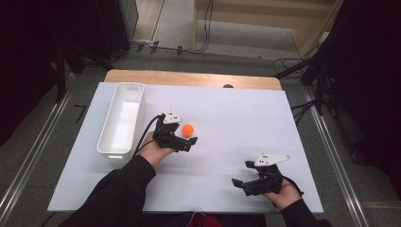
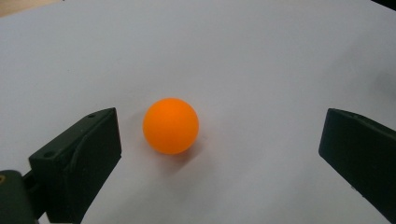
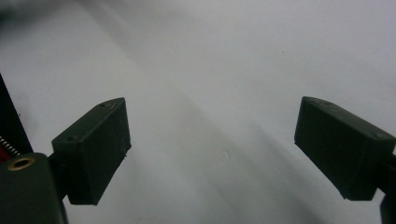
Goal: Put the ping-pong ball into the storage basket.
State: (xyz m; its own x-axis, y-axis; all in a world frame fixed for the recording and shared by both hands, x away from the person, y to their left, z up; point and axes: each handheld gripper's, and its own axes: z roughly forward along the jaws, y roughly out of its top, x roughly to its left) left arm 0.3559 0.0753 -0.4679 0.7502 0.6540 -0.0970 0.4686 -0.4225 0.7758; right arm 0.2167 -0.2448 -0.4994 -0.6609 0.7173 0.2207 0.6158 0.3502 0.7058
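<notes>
My left claw (image 1: 188,140) stands with jaws wide apart, low over the white surface (image 1: 227,118). The small orange plastic ball (image 2: 171,125) rests on that surface between the jaws, nearer the left jaw, touching neither. A ball has no long axis to align with. My right claw (image 1: 241,182), jaws also apart and empty, is well apart. The left is plainly nearer.
</notes>
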